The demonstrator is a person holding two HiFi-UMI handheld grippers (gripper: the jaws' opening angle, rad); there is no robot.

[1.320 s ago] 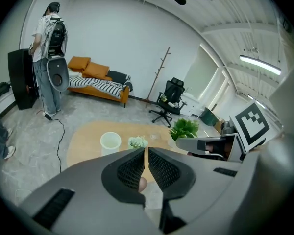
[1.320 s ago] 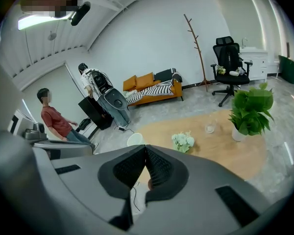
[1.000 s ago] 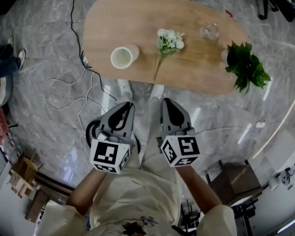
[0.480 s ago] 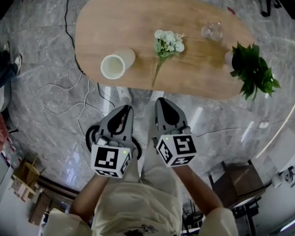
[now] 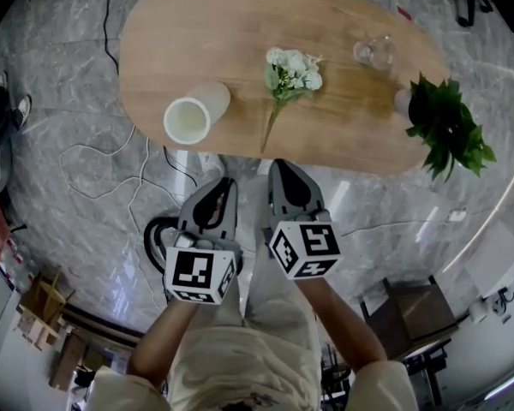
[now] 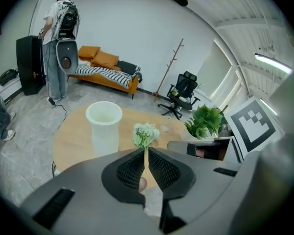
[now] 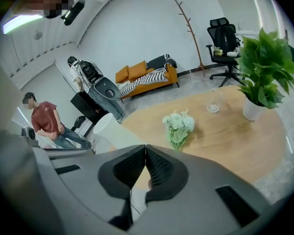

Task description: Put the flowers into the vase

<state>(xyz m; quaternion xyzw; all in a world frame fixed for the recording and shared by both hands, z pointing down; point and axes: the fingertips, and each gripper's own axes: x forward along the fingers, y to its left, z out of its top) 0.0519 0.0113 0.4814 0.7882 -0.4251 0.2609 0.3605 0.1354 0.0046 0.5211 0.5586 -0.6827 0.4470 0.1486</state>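
Note:
A bunch of white flowers with green leaves lies on the oval wooden table, its stem pointing at the near edge. A white vase stands upright to the flowers' left. In the left gripper view the vase and flowers sit just beyond the jaws. The right gripper view has the flowers ahead, slightly right. Both grippers hang side by side over the floor, short of the table's near edge. The left gripper and the right gripper are shut and hold nothing.
A potted green plant stands at the table's right end, a small clear glass behind it. Black and white cables run over the marble floor left of the table. People, an orange sofa and an office chair stand far off.
Both grippers have sunk a little, still side by side and shut. In the head view the table has shifted slightly to the left. Nothing on the table has moved.

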